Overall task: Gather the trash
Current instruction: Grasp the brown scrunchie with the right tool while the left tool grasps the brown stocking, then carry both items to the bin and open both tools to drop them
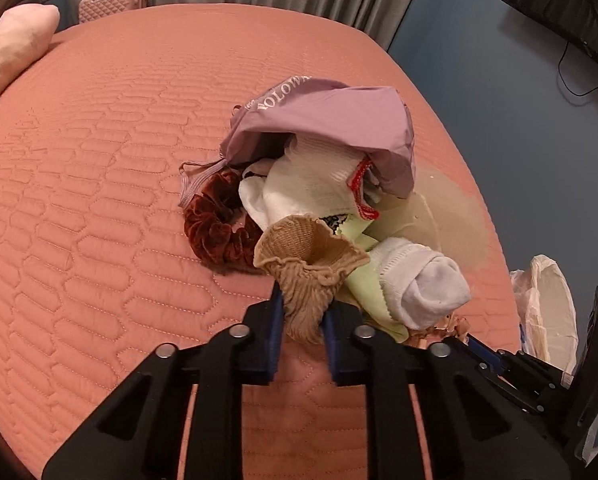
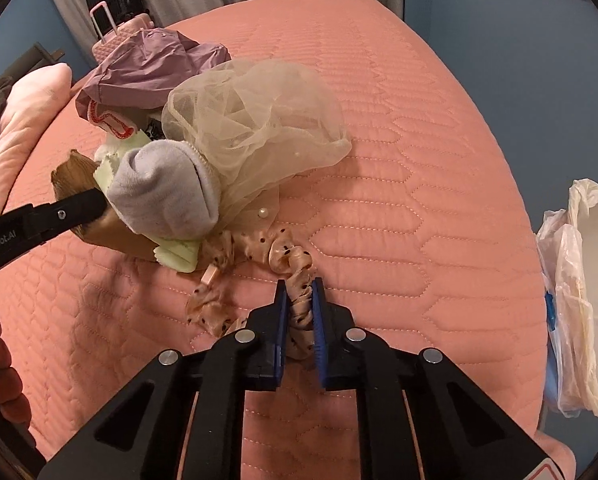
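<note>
Pink quilted bed (image 1: 99, 184): left gripper (image 1: 302, 312) jaws pinch tan sock (image 1: 303, 276); right gripper (image 2: 299, 304) jaws pinch dotted scrunchie (image 2: 295, 276).

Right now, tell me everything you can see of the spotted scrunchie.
The spotted scrunchie is a ruffled loop of shiny peach fabric, satin by its look, with small dark dots. It lies stretched and crumpled on the pink quilt at the near edge of the pile, its far end by the green cloth and under the netting. The right gripper is shut on its near end, blue pads pinching the gathered fabric.
</note>
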`<action>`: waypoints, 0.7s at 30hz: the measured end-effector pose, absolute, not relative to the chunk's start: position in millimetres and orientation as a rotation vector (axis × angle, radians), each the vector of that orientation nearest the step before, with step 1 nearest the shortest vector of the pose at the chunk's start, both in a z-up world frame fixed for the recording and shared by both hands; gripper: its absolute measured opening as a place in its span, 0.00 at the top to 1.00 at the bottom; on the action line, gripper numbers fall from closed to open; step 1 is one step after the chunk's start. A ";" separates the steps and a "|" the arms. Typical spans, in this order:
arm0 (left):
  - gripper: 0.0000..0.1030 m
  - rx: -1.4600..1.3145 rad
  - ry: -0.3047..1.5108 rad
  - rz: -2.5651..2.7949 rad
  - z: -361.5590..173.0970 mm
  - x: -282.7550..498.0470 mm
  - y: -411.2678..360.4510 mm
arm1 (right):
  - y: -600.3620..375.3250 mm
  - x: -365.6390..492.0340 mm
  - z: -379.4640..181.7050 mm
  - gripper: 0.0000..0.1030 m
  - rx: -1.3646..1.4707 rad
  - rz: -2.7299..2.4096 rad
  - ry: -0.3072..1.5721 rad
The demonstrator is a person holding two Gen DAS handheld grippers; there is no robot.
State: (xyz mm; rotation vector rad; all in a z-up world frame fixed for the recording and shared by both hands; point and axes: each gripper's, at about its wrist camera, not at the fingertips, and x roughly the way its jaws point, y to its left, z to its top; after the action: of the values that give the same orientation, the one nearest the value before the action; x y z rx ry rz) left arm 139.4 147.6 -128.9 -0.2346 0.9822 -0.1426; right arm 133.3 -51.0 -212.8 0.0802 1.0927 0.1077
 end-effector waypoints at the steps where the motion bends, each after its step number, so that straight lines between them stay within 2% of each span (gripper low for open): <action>1: 0.90 -0.237 0.976 -0.145 -126.6 136.2 148.4 | -51.2 132.5 -210.1 0.91 0.082 0.109 1.086; 10: 0.93 -0.212 0.885 -0.177 -76.8 120.1 154.5 | -65.2 111.1 -141.1 0.91 0.098 0.114 0.957; 21: 0.93 -0.159 0.715 -0.300 5.2 97.7 103.5 | -111.0 71.7 -39.5 0.91 0.108 0.080 0.748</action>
State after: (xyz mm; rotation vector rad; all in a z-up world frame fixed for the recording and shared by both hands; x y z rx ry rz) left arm 97.7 103.5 5.2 -0.1585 0.7150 -0.3005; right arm 71.7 -111.0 -39.5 0.1079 0.7481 0.0798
